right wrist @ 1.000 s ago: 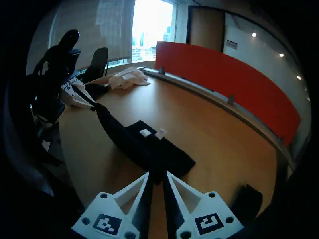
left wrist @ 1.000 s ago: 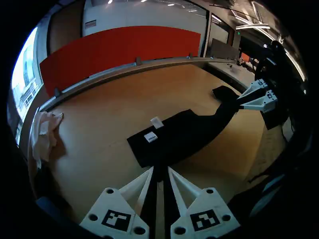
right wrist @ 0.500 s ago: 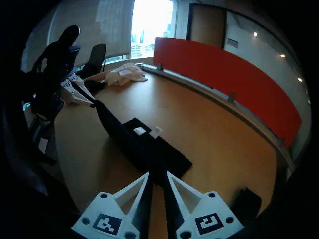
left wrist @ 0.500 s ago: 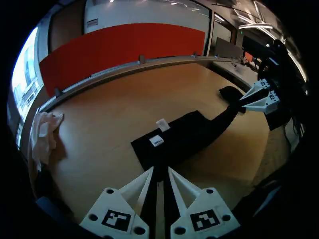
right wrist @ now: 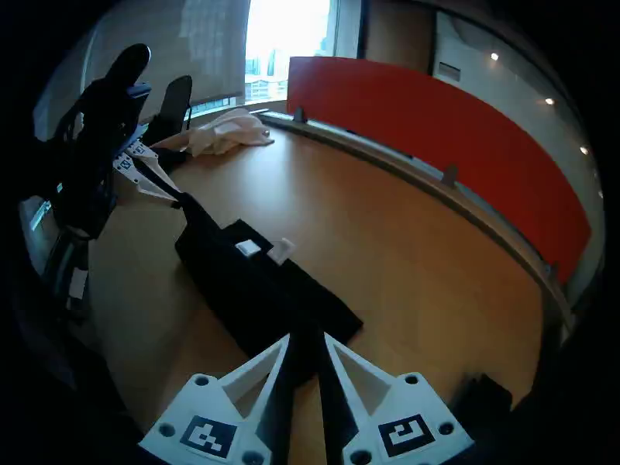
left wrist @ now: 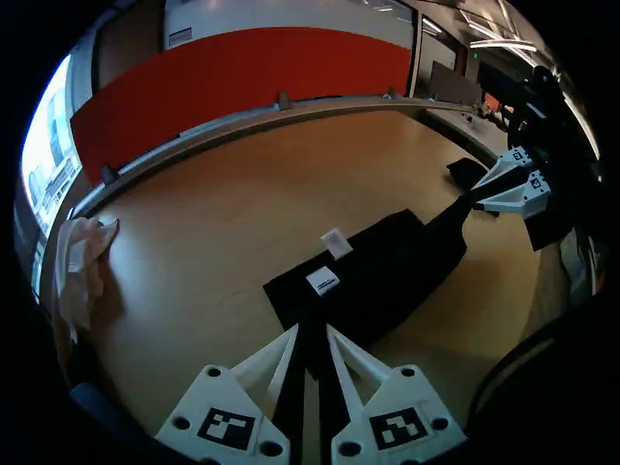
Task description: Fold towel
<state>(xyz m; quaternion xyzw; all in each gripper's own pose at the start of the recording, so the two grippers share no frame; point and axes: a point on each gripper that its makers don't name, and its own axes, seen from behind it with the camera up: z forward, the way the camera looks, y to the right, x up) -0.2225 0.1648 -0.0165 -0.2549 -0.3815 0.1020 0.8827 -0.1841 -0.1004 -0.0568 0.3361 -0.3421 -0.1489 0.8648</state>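
Note:
A black towel (left wrist: pixel 372 271) with two white tags lies stretched across the wooden table (left wrist: pixel 225 209). My left gripper (left wrist: pixel 311 341) is shut on one corner of it at the near edge of the left gripper view. At the far right of that view my right gripper (left wrist: pixel 471 201) pinches the opposite corner. In the right gripper view the black towel (right wrist: pixel 248 287) runs from my right gripper (right wrist: pixel 307 345), shut on it, up to the left gripper (right wrist: pixel 180 200) at the left. The near edge hangs lifted between both.
A crumpled pale cloth (left wrist: pixel 77 260) lies at the table's left end, also seen as the pale cloth (right wrist: pixel 229 132) near the window. A red divider panel (left wrist: pixel 232 85) lines the far edge. Black office chairs (right wrist: pixel 116 101) stand behind the left gripper. A small dark object (left wrist: pixel 467 170) sits by the right gripper.
The towel's held edge has come lower and spread wider, so the towel lies flatter and fuller on the table. Both grippers keep their hold.

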